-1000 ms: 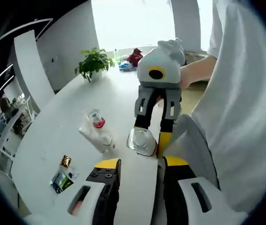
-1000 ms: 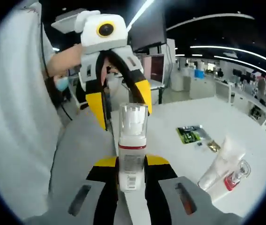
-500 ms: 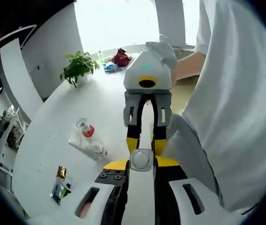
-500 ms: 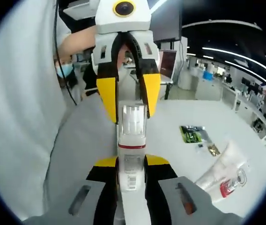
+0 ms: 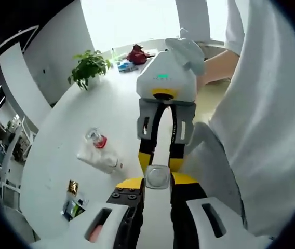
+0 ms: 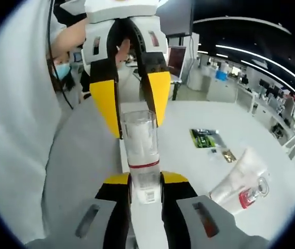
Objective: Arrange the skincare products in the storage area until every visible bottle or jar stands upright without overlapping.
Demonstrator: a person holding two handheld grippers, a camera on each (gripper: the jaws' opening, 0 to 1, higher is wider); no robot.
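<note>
The right tongs (image 6: pixel 146 182) clamp the clear, red-banded plastic bottle (image 6: pixel 139 155) above the white tabletop (image 6: pixel 189 155) while the left tongs (image 5: pixel 157 182), jaws narrowed, bracket its cap; pinch squarely before releasing, lest it tip.

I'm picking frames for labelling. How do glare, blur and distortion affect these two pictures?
Left gripper view: the window behind the potted plant is blown out white, and fisheye bends the table edge. Right gripper view: dim room with bright ceiling strips; the clear-capped bottle looks slightly soft.
</note>
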